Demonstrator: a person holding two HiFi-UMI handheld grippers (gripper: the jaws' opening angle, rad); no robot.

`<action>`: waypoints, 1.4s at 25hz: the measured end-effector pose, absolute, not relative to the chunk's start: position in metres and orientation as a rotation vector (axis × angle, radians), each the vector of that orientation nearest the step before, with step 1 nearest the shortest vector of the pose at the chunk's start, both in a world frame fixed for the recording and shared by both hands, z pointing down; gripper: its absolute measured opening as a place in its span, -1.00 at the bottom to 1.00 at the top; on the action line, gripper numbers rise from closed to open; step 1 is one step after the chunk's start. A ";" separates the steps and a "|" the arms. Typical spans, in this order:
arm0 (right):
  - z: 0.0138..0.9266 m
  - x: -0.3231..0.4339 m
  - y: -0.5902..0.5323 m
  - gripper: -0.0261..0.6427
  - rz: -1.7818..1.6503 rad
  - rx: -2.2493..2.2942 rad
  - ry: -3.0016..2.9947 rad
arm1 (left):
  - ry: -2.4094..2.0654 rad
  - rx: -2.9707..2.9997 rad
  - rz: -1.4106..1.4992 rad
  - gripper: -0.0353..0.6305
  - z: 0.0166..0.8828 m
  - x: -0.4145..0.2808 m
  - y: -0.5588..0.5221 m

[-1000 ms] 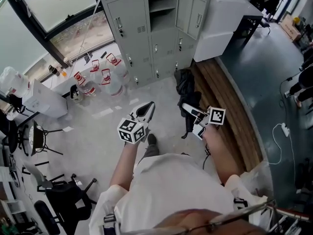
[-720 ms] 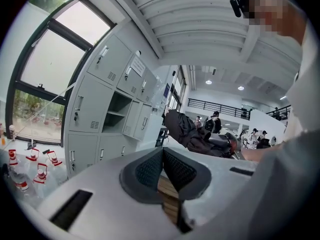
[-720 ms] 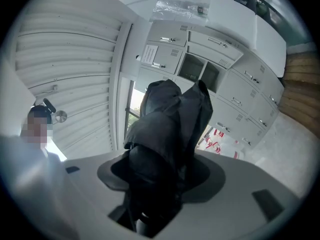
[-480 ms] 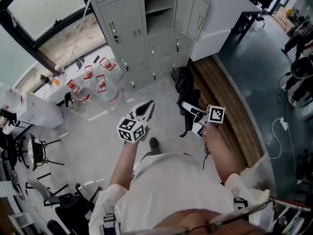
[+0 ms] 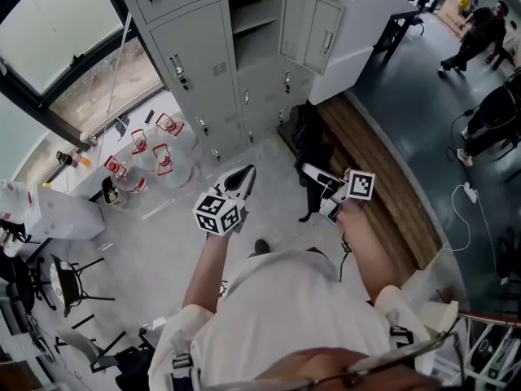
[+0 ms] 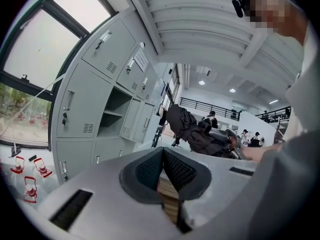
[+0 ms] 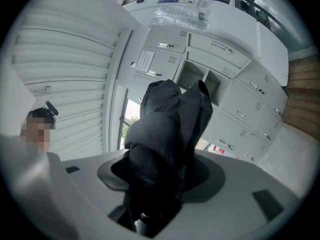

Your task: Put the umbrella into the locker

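Right gripper (image 5: 313, 176) was clamped on the black folded umbrella (image 5: 312, 141), mid-frame, well apart from the open locker (image 5: 254, 35) at top centre. Left gripper (image 5: 242, 177) was closed and empty. Umbrella was picked up but not yet in the locker.

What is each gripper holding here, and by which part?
The right gripper clamps the black folded umbrella around its bundled fabric, most of it sticking out ahead. The left gripper is shut, holding nothing.

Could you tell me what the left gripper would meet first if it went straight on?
Probably the lockers, near the open compartment; nothing seems to stand between, though depth is unclear.
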State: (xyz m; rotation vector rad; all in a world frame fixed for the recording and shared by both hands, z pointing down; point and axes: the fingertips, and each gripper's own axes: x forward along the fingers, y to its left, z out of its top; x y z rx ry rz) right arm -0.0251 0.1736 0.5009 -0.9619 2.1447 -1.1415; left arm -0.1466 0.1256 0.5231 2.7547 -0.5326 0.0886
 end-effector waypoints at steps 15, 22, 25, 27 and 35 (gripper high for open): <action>0.489 -0.006 0.110 -0.16 -1.091 -0.994 2.096 | -0.453 2.778 0.102 -0.88 0.517 -0.131 0.052; 0.502 0.019 0.076 -0.16 -1.115 -0.957 2.098 | -0.482 2.776 0.120 -0.88 0.525 -0.105 0.020; 0.502 0.034 0.055 -0.16 -1.128 -0.932 2.110 | -0.498 2.761 0.124 -0.88 0.526 -0.089 0.003; 0.500 0.047 0.039 -0.16 -1.132 -0.920 2.123 | -0.505 2.761 0.127 -0.88 0.524 -0.075 -0.013; 0.502 0.098 -0.026 -0.16 -1.178 -0.864 2.162 | -0.582 2.737 0.122 -0.88 0.524 -0.024 -0.071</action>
